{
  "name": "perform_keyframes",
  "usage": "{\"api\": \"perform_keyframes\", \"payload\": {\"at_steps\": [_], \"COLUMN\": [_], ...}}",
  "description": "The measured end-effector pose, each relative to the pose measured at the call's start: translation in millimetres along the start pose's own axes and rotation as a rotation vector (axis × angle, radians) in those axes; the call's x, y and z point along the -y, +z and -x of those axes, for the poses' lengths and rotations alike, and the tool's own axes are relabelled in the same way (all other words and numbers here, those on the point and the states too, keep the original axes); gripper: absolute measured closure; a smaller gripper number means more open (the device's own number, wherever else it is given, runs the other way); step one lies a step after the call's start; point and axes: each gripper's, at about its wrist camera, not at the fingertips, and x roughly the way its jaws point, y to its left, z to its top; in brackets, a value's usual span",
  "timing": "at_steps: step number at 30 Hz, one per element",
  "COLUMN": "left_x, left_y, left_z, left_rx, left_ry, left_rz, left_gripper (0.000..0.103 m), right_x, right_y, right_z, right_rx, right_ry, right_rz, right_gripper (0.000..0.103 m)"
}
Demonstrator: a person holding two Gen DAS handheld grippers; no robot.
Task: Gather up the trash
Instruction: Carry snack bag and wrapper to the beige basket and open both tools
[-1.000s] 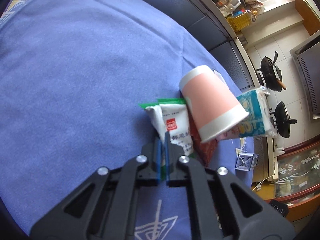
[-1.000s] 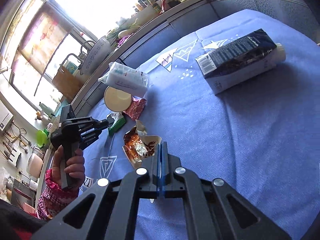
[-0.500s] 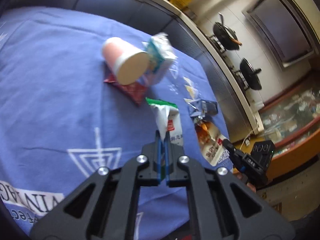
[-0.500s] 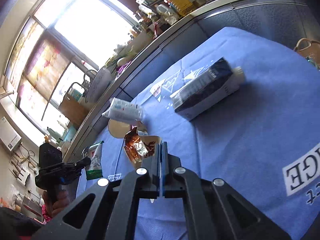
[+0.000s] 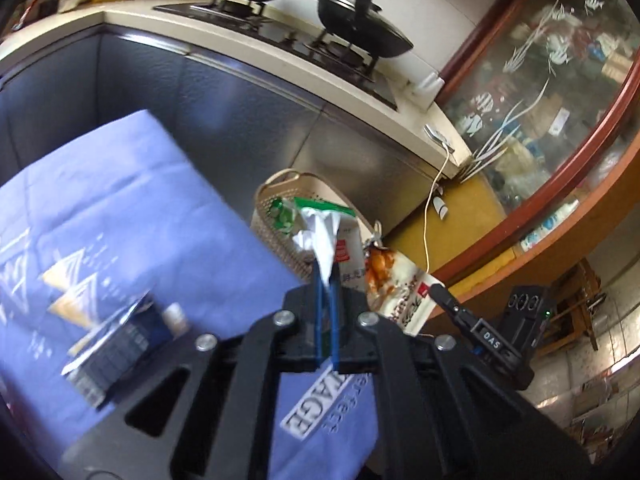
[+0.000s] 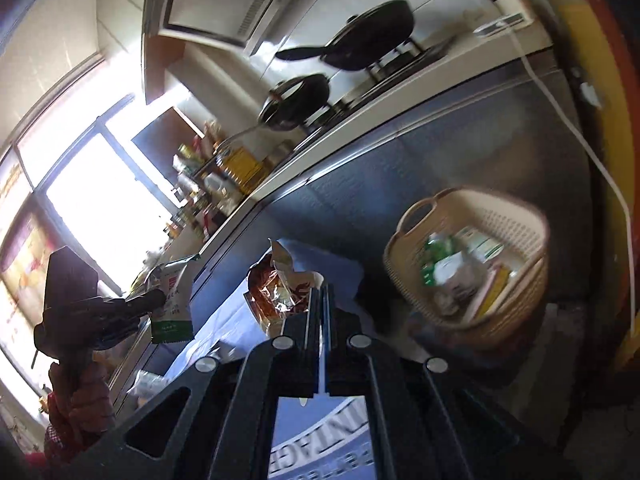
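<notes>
My left gripper point(image 5: 327, 280) is shut on a white and green snack wrapper point(image 5: 326, 232), held in the air past the table's corner. The same wrapper point(image 6: 172, 304) hangs from that gripper at the left of the right wrist view. My right gripper point(image 6: 319, 292) is shut on an orange-brown crumpled snack bag point(image 6: 276, 288); that bag point(image 5: 396, 284) shows in the left wrist view too, pinched by the right gripper's fingers point(image 5: 444, 294). A beige woven basket point(image 6: 416, 216) with several pieces of trash in it stands beyond the table edge, in front of both grippers; its rim point(image 5: 276, 184) shows behind the white wrapper.
A dark blue carton point(image 5: 116, 344) lies on the blue tablecloth point(image 5: 120, 216) at the lower left. Grey cabinet fronts point(image 5: 224, 112) and a counter with a stove and black pans point(image 5: 360, 28) stand behind the basket. A white cable point(image 5: 430, 216) hangs beside a glass-fronted cabinet point(image 5: 552, 92).
Both grippers swung away from the table's middle toward the basket, each carrying its wrapper off the cloth. The pink cup and tissue pack have left the left wrist view; the basket has come in.
</notes>
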Motion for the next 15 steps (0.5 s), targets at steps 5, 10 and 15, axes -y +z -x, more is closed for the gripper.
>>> {"api": "perform_keyframes", "payload": {"at_steps": [5,10,15], "left_x": [24,38,37], "left_y": [56,81,95], "left_z": [-117,-206,-271], "left_rx": [-0.100,-0.155,-0.194], "left_ry": [-0.013,0.048,0.127], "left_rz": [-0.020,-0.068,-0.083], "left_gripper": [0.101,0.101,0.100], "right_x": [59,108,146], "right_y": [35,48,47], "right_z": [-8,-42,-79], "right_rx": [0.085,0.075,0.016], "right_ry": [-0.143,-0.238,-0.284], "right_rz": [-0.004,-0.019,-0.044], "right_gripper": [0.101,0.101,0.101]}}
